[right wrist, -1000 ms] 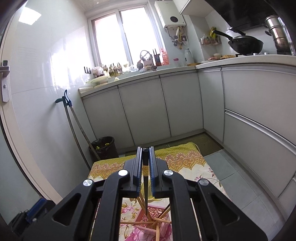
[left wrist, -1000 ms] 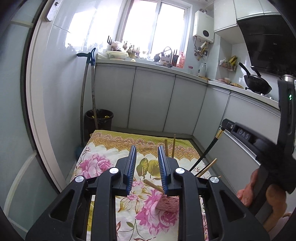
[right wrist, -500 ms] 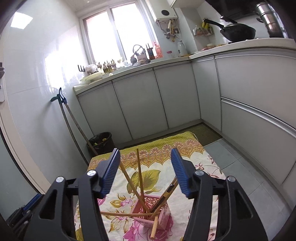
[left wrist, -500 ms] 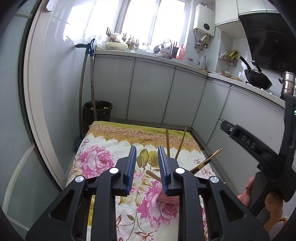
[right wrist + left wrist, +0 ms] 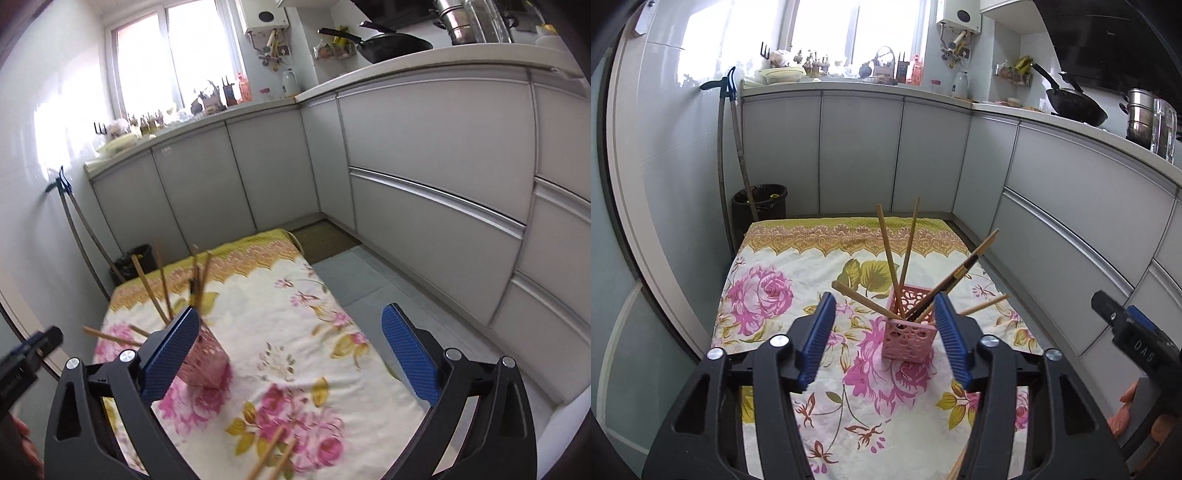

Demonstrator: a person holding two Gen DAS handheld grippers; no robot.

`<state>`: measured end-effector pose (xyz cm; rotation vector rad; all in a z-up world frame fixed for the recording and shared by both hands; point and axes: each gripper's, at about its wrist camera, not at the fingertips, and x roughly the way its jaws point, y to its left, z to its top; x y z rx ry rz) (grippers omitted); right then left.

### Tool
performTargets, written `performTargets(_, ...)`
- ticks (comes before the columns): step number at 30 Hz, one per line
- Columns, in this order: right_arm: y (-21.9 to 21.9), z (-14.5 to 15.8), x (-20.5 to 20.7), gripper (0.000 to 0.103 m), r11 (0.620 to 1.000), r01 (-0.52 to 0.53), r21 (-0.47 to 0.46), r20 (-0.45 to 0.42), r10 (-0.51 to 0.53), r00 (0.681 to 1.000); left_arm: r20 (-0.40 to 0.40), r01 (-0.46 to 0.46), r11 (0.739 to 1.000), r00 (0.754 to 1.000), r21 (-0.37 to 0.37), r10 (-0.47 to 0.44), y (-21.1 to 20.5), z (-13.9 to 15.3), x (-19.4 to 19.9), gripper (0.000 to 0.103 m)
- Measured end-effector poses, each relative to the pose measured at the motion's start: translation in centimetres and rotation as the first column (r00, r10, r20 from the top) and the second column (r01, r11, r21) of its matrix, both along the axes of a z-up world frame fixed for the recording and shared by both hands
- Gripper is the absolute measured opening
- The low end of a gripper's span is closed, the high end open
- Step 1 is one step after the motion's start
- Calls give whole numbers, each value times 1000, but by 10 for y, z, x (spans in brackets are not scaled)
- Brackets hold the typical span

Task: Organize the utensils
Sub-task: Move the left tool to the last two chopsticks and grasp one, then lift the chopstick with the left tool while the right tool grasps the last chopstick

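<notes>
L hand-held gripper (image 5: 884, 338) just opened, empty | R hand-held gripper (image 5: 301, 350) opened wide, empty | chopsticks (image 5: 886, 251) in pink holder (image 5: 908, 341)

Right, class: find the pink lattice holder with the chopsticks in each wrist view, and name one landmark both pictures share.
Left wrist view: the pink holder stands lower centre on the floral cloth, seen between the fingers of the open left gripper.
Right wrist view: pink holder at lower left, partly behind the left finger of the right gripper, which is open.
Shared landmark: the black bin beyond the cloth's far end.

Bright window (image 5: 857, 33) daylight glares on tiles; fisheye edges bend, right view blurred.
</notes>
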<state>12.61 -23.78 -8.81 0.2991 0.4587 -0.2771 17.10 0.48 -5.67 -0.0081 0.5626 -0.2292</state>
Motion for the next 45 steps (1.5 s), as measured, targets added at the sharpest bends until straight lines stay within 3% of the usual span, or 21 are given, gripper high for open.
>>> performTargets(1,-2,-9,-4,96,1000,11,-15,-36,-11,999,-3,17,1000,1000,11,-17,-4,-3,-3,69)
performTargets(3,-9,-26,-11,96,1000,15,-13,-121,-16,992,-22,63,997,998,48,-62,-16,-8,-9,70)
performTargets(7,-26,-56,-20,96,996,25,83,-277,-1,961,-119,184,981,977,67,-175,-40,-25,-14,75)
performTargets(10,-32,-78,-26,96,988,31,150,-383,29,923,-192,258,961,953,102,-236,-63,-41,-15,78)
performTargets(13,-31,-94,-36,96,988,42,151,-447,30,894,-289,344,931,909,120,-299,-88,-61,-12,83)
performTargets(19,-32,-109,-49,96,991,26,128,-509,44,860,-475,448,880,816,158,-330,-126,-102,9,94)
performTargets(22,-37,-112,-52,96,990,26,136,-524,50,851,-554,464,875,769,142,-318,-140,-118,22,96)
performTargets(26,-48,-118,-54,96,987,31,159,-546,61,836,-621,454,878,734,150,-274,-154,-135,39,96)
performTargets(29,-54,-125,-55,96,980,34,196,-566,85,820,-673,445,888,693,120,-256,-160,-146,50,96)
performTargets(32,-54,-128,-54,96,976,24,216,-576,108,810,-693,451,877,686,167,-222,-168,-156,56,95)
performTargets(35,-54,-129,-53,96,974,14,228,-578,124,806,-713,462,863,674,204,-193,-174,-166,62,82)
performTargets(37,-54,-129,-53,96,972,9,236,-577,133,806,-727,469,859,661,206,-187,-177,-172,65,65)
performTargets(45,-51,-131,-51,96,969,-4,247,-582,152,799,-738,461,858,656,226,-158,-172,-188,76,38)
